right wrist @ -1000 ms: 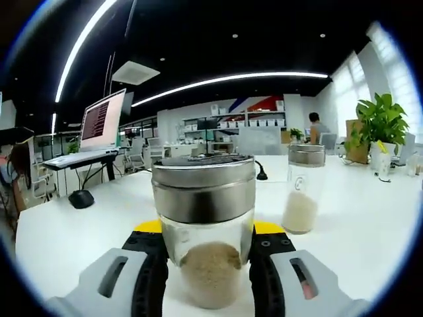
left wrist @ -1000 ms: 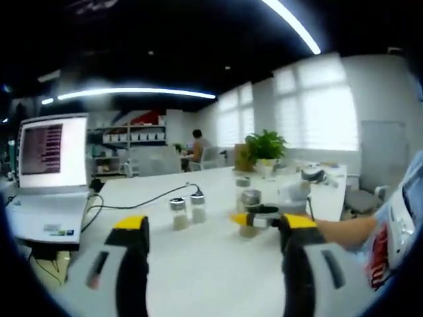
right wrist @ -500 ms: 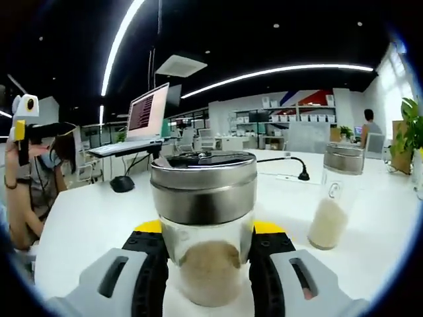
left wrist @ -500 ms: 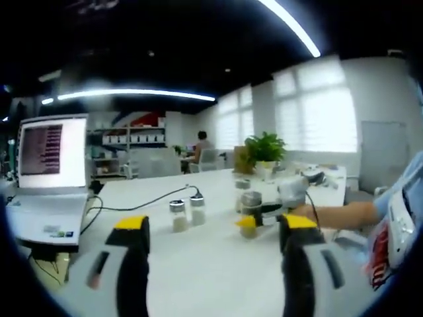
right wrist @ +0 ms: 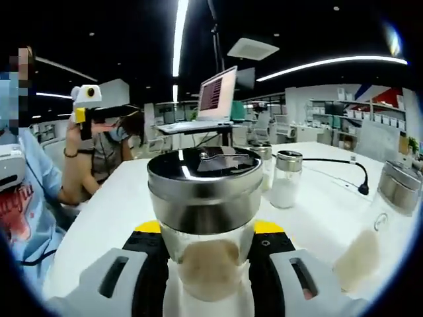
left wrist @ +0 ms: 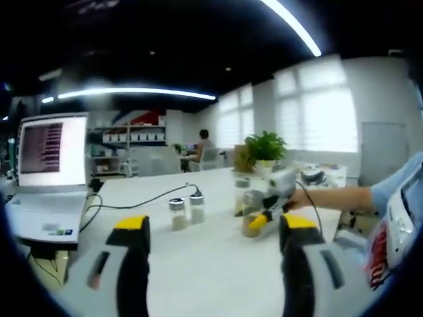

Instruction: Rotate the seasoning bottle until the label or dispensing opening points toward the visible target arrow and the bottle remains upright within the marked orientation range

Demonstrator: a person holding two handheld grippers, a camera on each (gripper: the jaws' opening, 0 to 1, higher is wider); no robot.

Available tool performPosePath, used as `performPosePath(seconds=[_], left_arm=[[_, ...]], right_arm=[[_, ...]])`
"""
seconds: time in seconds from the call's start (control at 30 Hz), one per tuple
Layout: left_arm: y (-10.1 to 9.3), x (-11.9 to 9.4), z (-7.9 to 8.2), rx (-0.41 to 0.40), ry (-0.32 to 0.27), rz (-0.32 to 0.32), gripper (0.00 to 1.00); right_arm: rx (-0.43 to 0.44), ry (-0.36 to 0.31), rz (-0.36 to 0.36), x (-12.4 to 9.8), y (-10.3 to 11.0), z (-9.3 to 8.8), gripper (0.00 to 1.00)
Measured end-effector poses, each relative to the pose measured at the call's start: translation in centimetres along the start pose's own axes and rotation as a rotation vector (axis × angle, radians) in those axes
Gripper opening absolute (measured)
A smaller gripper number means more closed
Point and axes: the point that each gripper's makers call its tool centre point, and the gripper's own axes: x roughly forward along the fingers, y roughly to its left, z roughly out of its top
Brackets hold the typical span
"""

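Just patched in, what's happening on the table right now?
The right gripper is clamped on a seasoning bottle with a steel lid and brownish powder, standing upright on the white table. The left gripper hangs open above the table, holding nothing. Two small shakers and another bottle stand nearby. I can't make out a target arrow.

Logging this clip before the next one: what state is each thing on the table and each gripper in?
Glass seasoning bottle with steel lid: upright, gripped, lid on.
Right gripper: shut on the bottle.
Left gripper: open, holding nothing.
Two small glass shakers: upright on white table.
Laptop: open, screen lit.
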Motion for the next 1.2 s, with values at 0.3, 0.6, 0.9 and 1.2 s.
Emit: performPosePath(seconds=[0.3, 0.6, 0.9, 1.2], left_arm=[[-1.1, 0.4, -0.3, 0.011, 0.014, -0.045, 0.85], [-1.3, 0.7, -0.9, 0.011, 0.034, -0.056, 0.85], [-1.3, 0.4, -0.7, -0.015, 0.03, -0.058, 0.83], [-2.1, 0.3, -0.5, 0.001, 0.026, -0.072, 0.82]], right_arm=[[-0.04, 0.065, 0.127, -0.3, 0.0, -0.4, 0.46], [-0.044, 0.063, 0.161, -0.4, 0.2, -0.9, 0.46], [0.042, 0.15, 0.058, -0.3, -0.9, -1.4, 0.47], [0.057, 0.09, -0.1, -1.3, -1.0, -1.6, 0.49]])
